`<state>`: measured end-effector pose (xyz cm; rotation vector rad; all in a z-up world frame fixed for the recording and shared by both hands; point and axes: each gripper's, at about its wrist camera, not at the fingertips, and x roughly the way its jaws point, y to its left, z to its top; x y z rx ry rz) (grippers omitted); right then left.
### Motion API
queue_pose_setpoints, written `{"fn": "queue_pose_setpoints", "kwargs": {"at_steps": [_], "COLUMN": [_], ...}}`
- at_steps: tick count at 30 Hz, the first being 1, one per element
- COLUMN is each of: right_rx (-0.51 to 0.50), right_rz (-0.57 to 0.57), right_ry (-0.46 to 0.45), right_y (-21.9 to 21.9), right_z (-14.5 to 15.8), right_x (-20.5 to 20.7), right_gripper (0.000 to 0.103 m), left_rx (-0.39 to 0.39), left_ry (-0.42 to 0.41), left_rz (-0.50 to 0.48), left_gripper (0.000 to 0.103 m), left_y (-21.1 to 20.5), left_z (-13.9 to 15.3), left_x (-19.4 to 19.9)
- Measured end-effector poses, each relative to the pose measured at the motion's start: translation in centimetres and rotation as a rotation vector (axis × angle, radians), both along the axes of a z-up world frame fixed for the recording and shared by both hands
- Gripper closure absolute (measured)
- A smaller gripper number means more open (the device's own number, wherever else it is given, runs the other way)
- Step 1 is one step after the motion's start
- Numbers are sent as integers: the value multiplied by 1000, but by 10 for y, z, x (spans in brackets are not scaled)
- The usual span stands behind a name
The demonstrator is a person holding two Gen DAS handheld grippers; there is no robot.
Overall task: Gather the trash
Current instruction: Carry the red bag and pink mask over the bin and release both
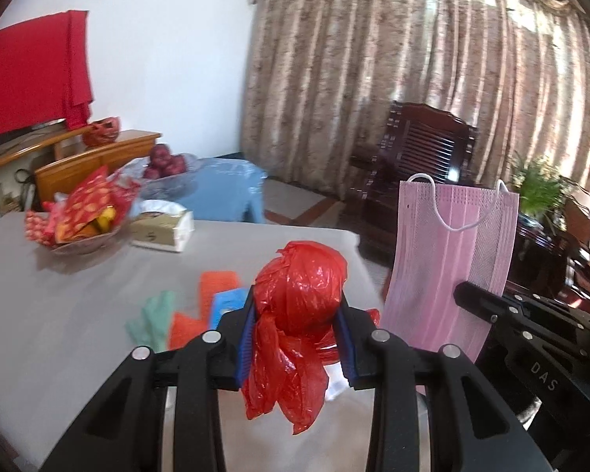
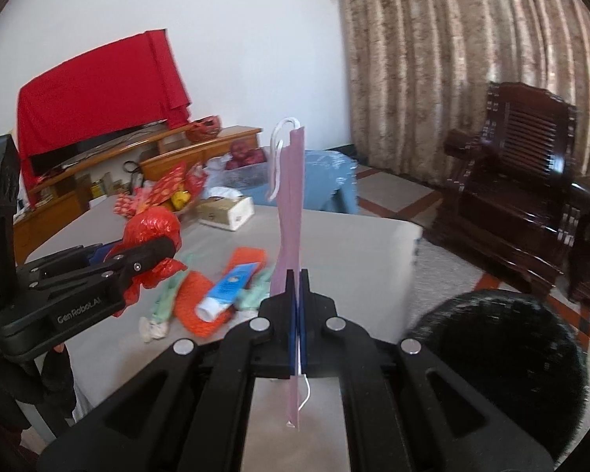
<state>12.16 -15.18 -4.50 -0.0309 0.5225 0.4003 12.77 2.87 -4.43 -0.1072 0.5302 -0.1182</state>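
The left gripper (image 1: 297, 314) clamps a balled red plastic bag (image 1: 301, 291) while the right gripper (image 2: 298, 306), fully closed, pinches a pink face mask (image 2: 291, 204) upright, both raised clear of the grey table (image 1: 59, 295), seemingly for binning.

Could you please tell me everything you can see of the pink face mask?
The pink face mask is a thin, pleated, disposable-looking sheet with white elastic ear loops at its ends. It is clear of the table, clamped between the blue pads of the right gripper, which is shut on it. It stands roughly upright, edge-on to the right wrist camera, one loop draped at the top, the other hanging below the gripper. Nothing else visibly touches it.
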Motion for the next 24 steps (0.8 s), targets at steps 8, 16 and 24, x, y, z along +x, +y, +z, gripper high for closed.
{"fn": "queue_pose_setpoints", "kwargs": {"at_steps": [8,16,24], "right_rx": [0,-4,-36], "right_rz": [-136,-272,-377], "right_ry": [-14,-15,18], "right_y": [-72,-141,-192], "right_z": [4,-4,-27], "right_x": [-10,-13,-10], "right_gripper": [102,102,102], "left_rx": [1,-2,-8], "left_ry": [-6,-6,7], "left_rz": [-133,-246,-336], "left_gripper": [68,68,68], "left_y": [-70,-133,-187], "left_z": [-1,-6,-19], "left_x": [9,24,42]}}
